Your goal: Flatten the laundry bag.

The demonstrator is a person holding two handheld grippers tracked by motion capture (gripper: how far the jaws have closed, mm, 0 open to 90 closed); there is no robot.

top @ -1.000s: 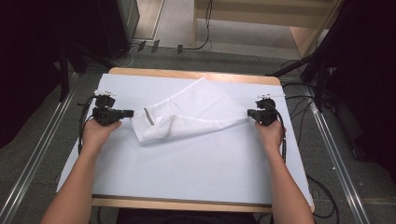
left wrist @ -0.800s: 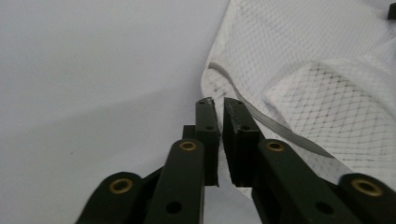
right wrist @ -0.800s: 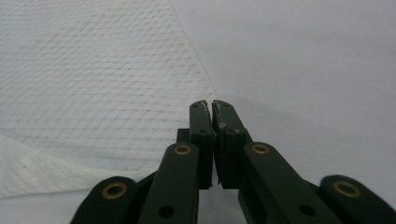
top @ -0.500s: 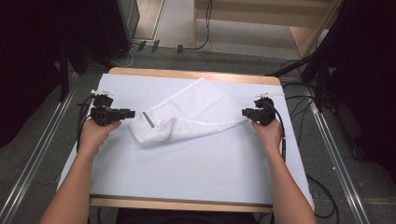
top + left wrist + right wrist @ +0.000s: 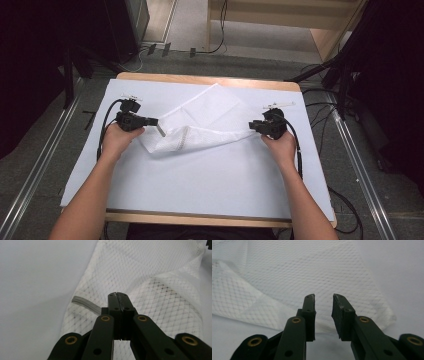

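**Folding the mesh bag — get the grips sorted first**

The white mesh laundry bag (image 5: 200,125) lies rumpled just past the middle of the table (image 5: 200,190), one corner pointing to 12 o'clock. The left hand-held gripper (image 5: 161,131) sits at the bag's 9 o'clock end with its jaws clenched together — whether any mesh is pinched between them I can't tell. The right hand-held gripper (image 5: 253,127), at the 3 o'clock corner, has just been opening and nothing sits between its jaws. I'd slide that one over the corner hem before squeezing, then pull both ends taut so the fold lands flat.
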